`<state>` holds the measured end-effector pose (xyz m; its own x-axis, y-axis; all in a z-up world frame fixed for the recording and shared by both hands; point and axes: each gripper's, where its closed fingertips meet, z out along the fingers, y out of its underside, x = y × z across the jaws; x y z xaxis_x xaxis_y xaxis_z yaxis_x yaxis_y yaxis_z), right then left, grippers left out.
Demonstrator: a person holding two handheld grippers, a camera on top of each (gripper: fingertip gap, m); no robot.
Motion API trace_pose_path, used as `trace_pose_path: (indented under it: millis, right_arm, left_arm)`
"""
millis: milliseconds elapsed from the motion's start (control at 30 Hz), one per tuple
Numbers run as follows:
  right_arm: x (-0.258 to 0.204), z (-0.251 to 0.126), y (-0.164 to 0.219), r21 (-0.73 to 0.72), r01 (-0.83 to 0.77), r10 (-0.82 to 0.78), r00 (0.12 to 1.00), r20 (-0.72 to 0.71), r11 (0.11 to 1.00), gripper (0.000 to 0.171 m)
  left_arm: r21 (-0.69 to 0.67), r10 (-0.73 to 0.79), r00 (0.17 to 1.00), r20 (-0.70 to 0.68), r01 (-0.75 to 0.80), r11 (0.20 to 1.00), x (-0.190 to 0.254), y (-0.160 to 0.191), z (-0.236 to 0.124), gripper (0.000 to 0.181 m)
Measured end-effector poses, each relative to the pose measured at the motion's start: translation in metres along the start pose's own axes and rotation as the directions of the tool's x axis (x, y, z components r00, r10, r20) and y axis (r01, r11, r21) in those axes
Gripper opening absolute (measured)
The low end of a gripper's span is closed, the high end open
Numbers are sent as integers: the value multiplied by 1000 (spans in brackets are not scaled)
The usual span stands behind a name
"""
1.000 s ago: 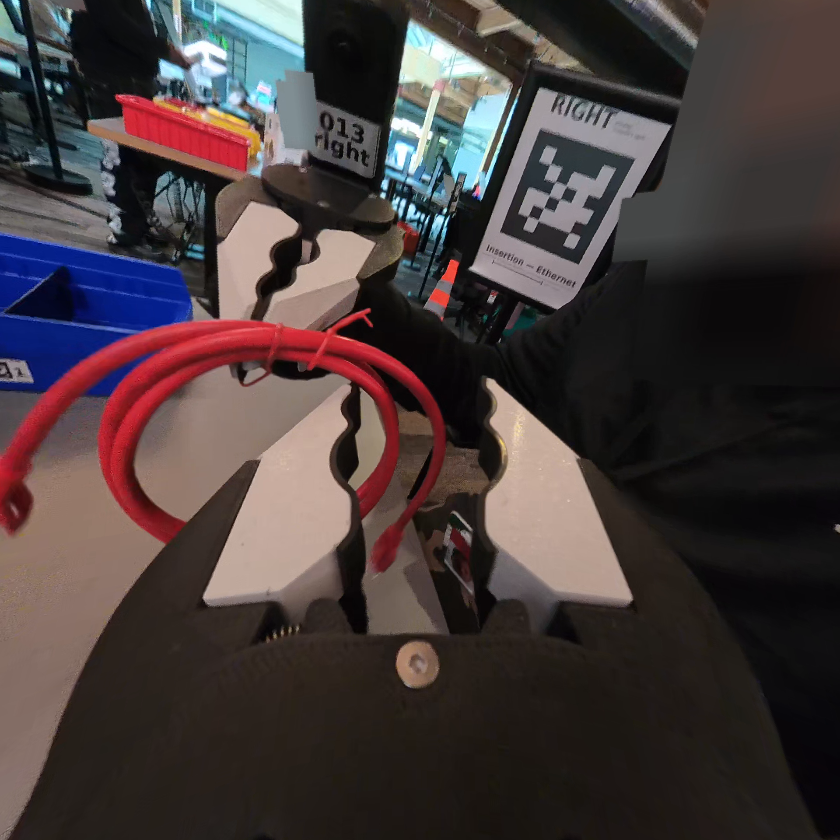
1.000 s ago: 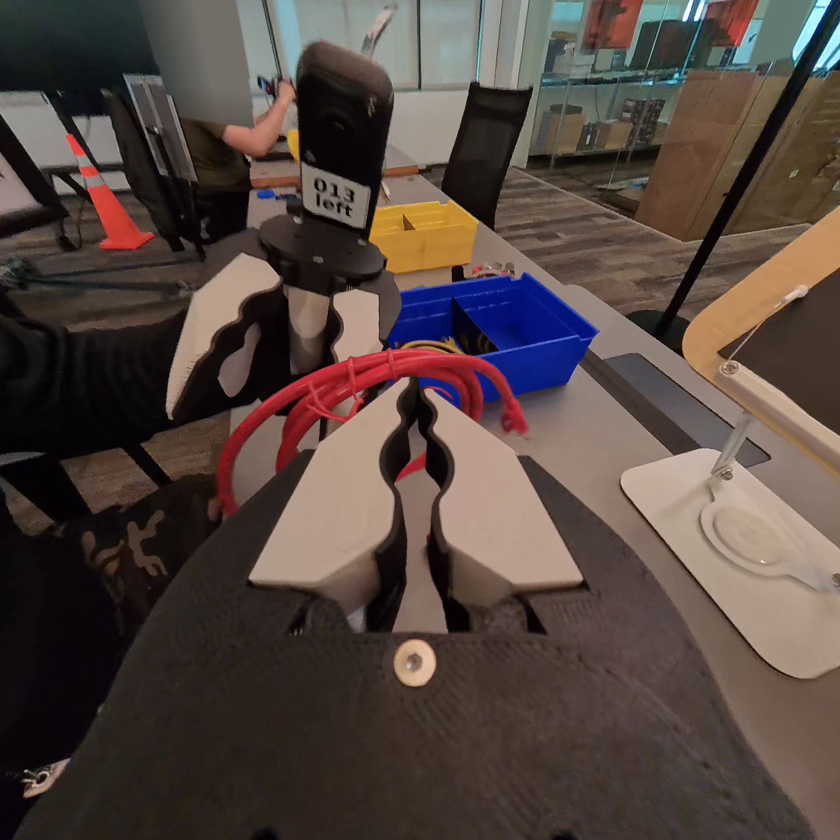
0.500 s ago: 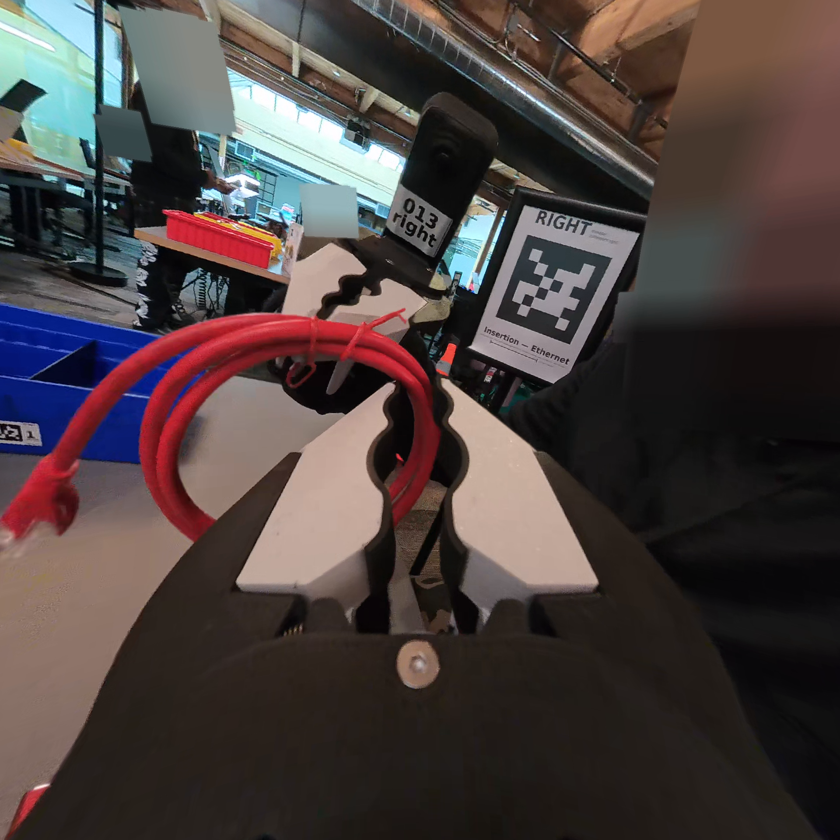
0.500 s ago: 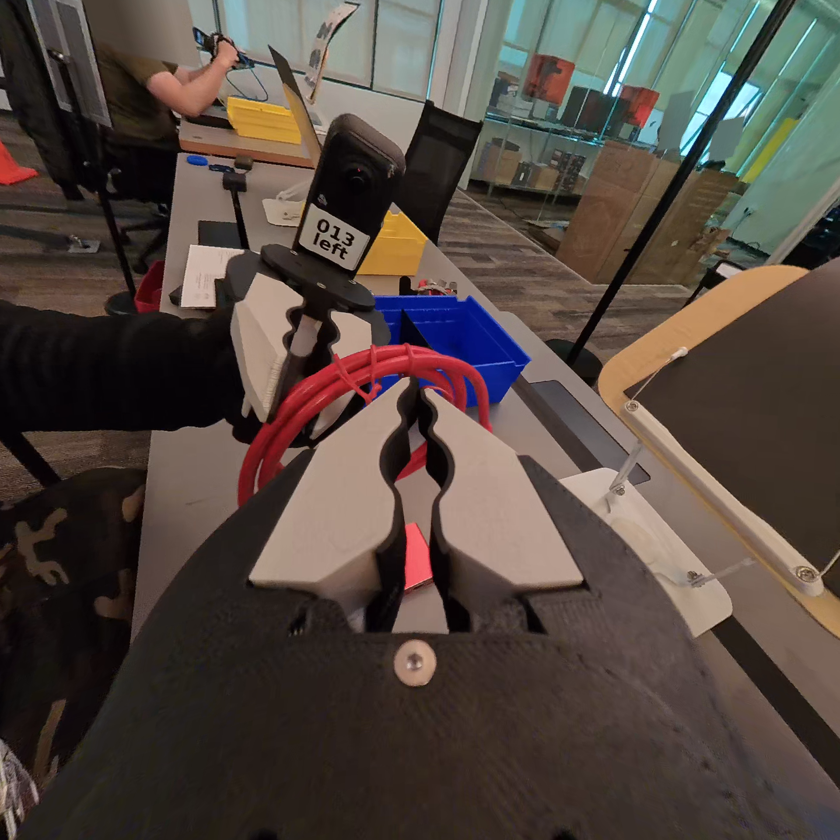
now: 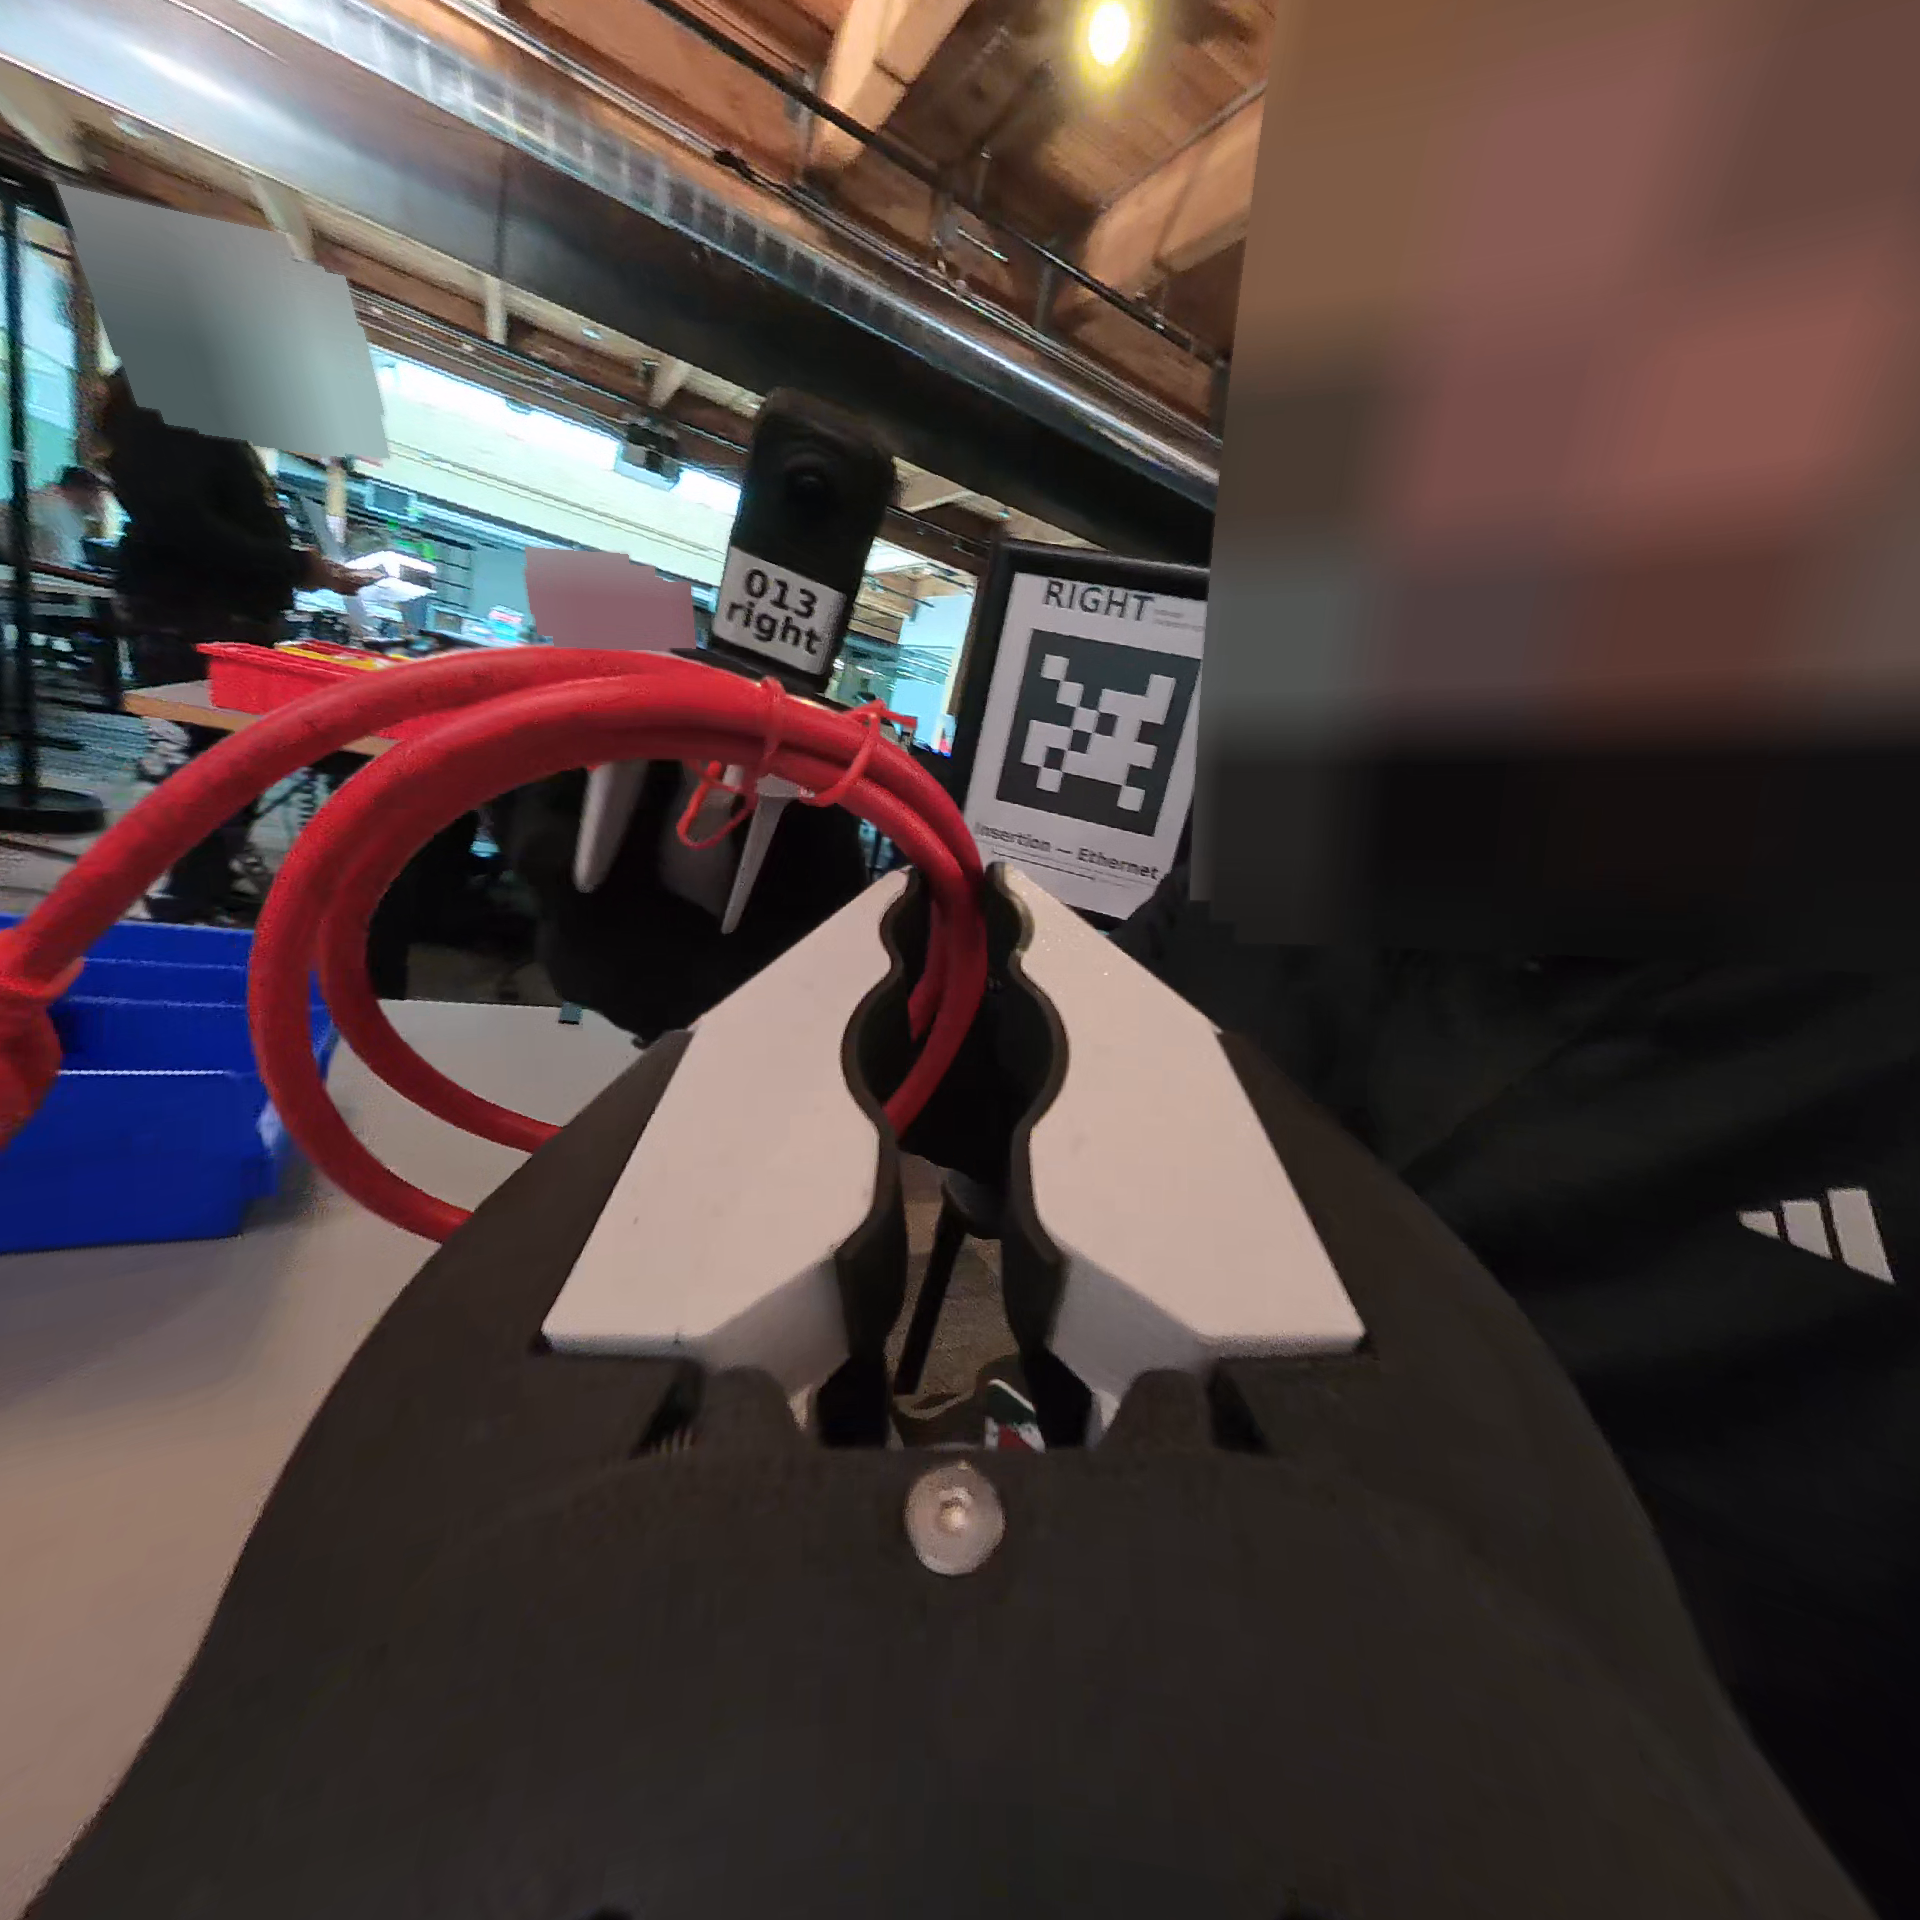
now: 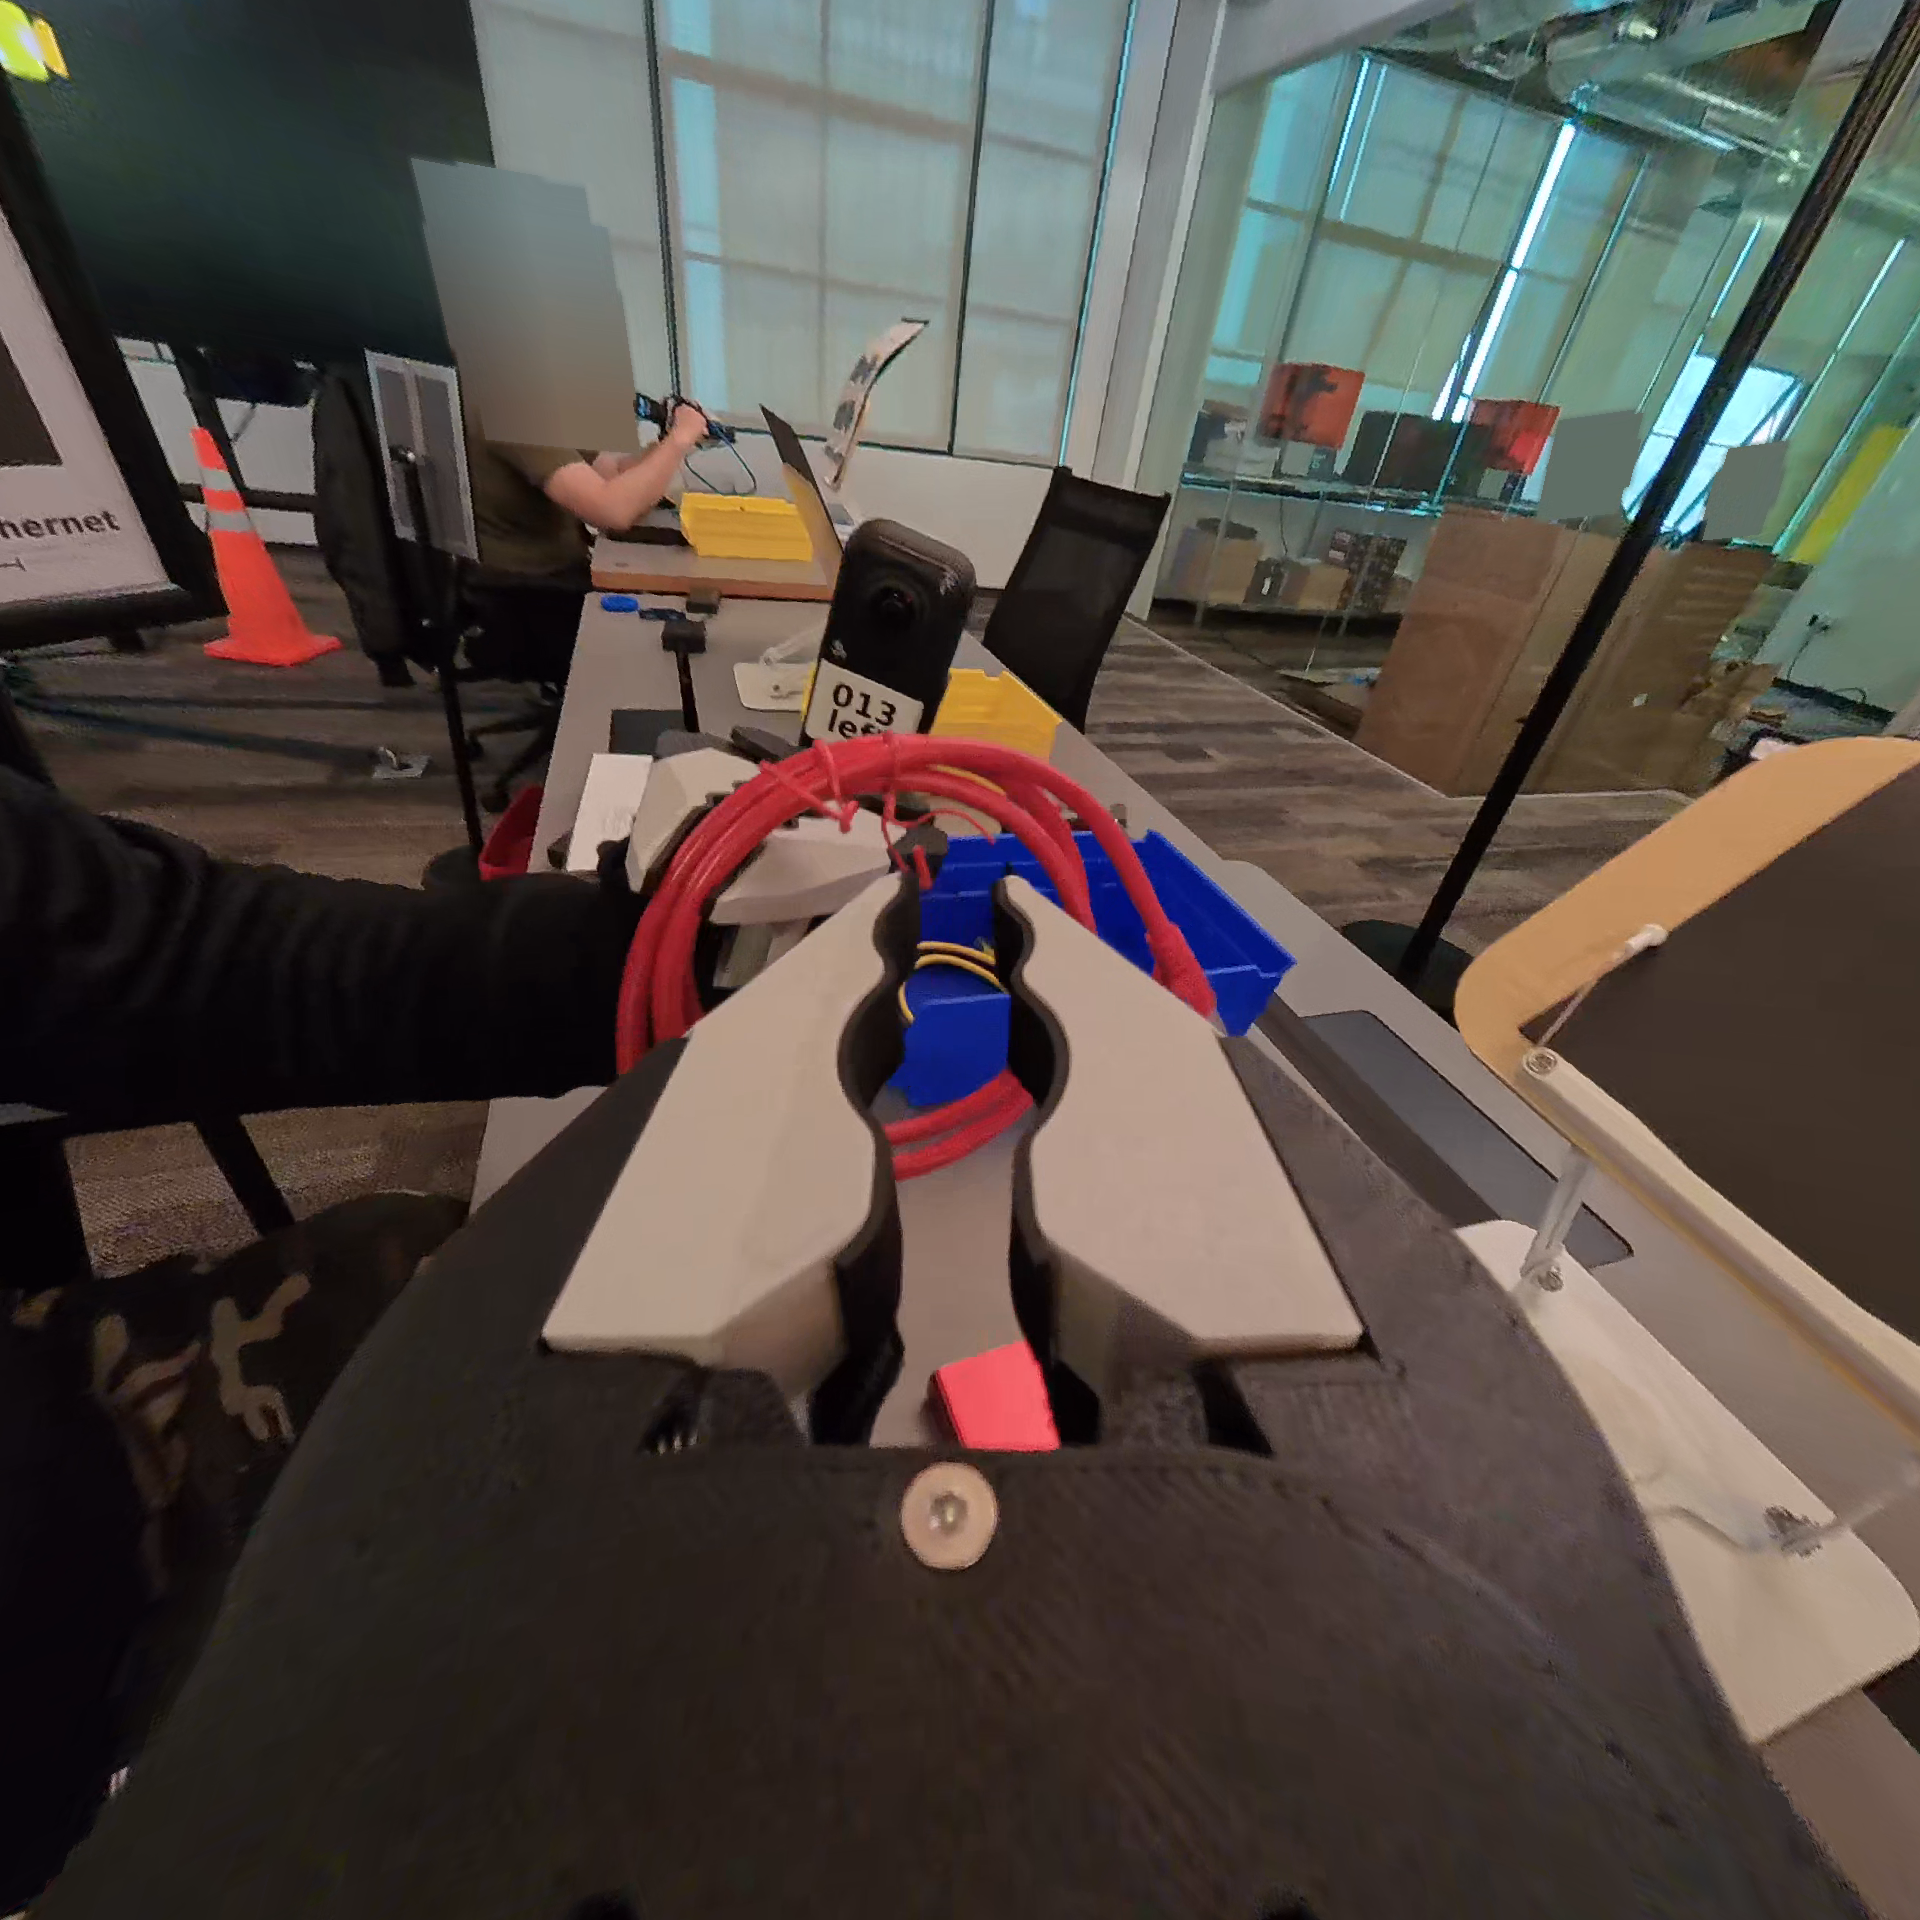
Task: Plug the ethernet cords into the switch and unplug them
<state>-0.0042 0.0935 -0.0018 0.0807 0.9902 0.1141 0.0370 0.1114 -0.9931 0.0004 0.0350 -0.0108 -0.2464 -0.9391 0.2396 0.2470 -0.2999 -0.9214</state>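
A coiled red ethernet cord (image 5: pixel 436 727), bound with red ties, hangs in the air between the two grippers. My left gripper (image 5: pixel 951 914) is shut on the coil's right side near its fingertips. One red plug (image 5: pixel 21 1029) dangles at the far left. In the right wrist view the cord (image 6: pixel 727 862) hangs from the left gripper (image 6: pixel 790 862). My right gripper (image 6: pixel 958 904) has its jaws apart just in front of the coil, with the coil's lower loop showing through the gap. A plug (image 6: pixel 1179 966) hangs to the right. No switch is in view.
A blue bin (image 6: pixel 1226 935) holding yellow cords (image 6: pixel 945 961) stands on the grey table (image 6: pixel 623 665) behind the coil. A white stand base (image 6: pixel 1714 1507) is at the right. A small red flat piece (image 6: pixel 992 1403) lies under the right jaws. A marker sign (image 5: pixel 1091 727) stands behind. The gap from one gripper's tips to the other's is roughly 6 cm.
My left gripper closed on the red coil and lifted it. My right gripper, shut on the coil before, has opened its jaws and let go.
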Motion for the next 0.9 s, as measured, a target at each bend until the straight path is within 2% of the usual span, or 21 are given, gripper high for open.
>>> trace_pose_path:
  millis: [33, 67, 267, 367, 567, 667, 733, 833, 900]
  right_arm:
    - [0, 1, 1, -1, -6, 6, 1000, 3, 1000, 19]
    - [0, 2, 2, -2, -11, 11, 1000, 4, 1000, 26]
    - [-28, 5, 0, 30, -47, 40, 983, 180, 998, 19]
    - [-35, 9, 0, 40, -68, 58, 975, 215, 997, 20]
    - [-39, 13, -3, 74, -117, 97, 967, 235, 990, 0]
    - [-30, 13, 3, 34, -67, 61, 985, 161, 997, 0]
    - [-18, 12, 10, -35, 1, 1, 998, 67, 999, 0]
    - [0, 10, 20, -176, 151, -169, 981, -98, 973, 0]
    - [7, 9, 20, -219, 203, -241, 956, -167, 954, 0]
  left_arm:
    - [-12, 3, 1000, -14, -3, 1000, 2, 3, 2, 8]
    - [-24, 9, 1000, -28, -10, 1000, 5, 5, 3, 8]
    - [-34, 34, 995, -89, -37, 999, 17, 7, 7, 8]
    - [-27, 34, 991, -127, -37, 999, 23, 8, 8, 8]
    - [-1, 15, 989, -149, -15, 1000, 22, 8, 9, 8]
    - [-7, 38, 996, -86, -39, 999, 13, 7, 6, 12]
    - [-27, 47, 999, -4, -47, 999, 2, 4, 3, 25]
    - [-65, 52, 994, 93, -46, 997, -12, 4, 3, 51]
    - [-60, 28, 990, 139, -20, 998, -20, 3, 5, 45]
